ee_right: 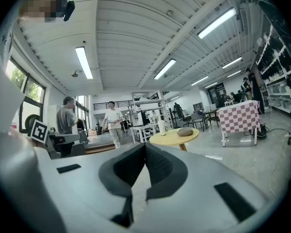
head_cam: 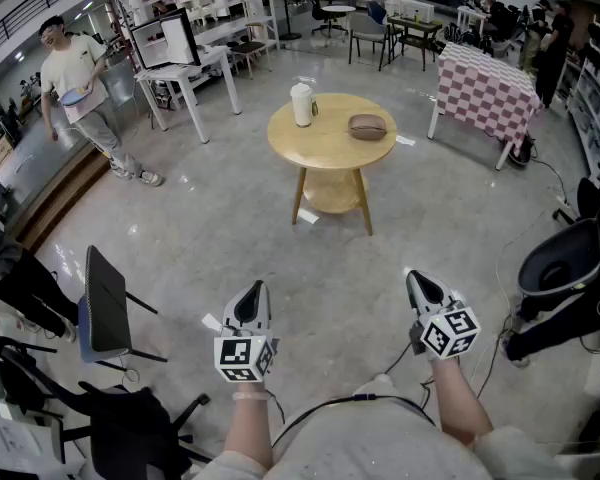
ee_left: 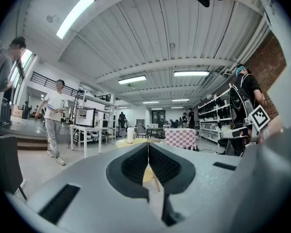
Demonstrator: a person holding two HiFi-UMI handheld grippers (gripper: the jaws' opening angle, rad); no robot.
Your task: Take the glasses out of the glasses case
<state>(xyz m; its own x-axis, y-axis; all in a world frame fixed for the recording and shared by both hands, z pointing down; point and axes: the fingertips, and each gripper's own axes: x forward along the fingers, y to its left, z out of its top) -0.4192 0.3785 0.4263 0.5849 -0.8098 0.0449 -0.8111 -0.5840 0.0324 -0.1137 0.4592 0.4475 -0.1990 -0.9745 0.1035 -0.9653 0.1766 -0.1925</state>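
Note:
A brown oval glasses case point(head_cam: 368, 126) lies shut on a round yellow wooden table point(head_cam: 320, 146), far ahead of me; it also shows small in the right gripper view as the glasses case point(ee_right: 185, 131). No glasses are visible. My left gripper point(head_cam: 253, 293) and right gripper point(head_cam: 416, 280) are held low near my body, well short of the table. Both are shut with nothing between the jaws, as the left gripper point(ee_left: 148, 147) and right gripper point(ee_right: 145, 147) views show.
A white lidded cup point(head_cam: 301, 104) stands on the table left of the case. A checkered-cloth table point(head_cam: 485, 90) is at the right, a white desk with a monitor point(head_cam: 168, 40) at the left. A person point(head_cam: 80, 93) walks at far left. Chairs point(head_cam: 105, 308) stand near my left.

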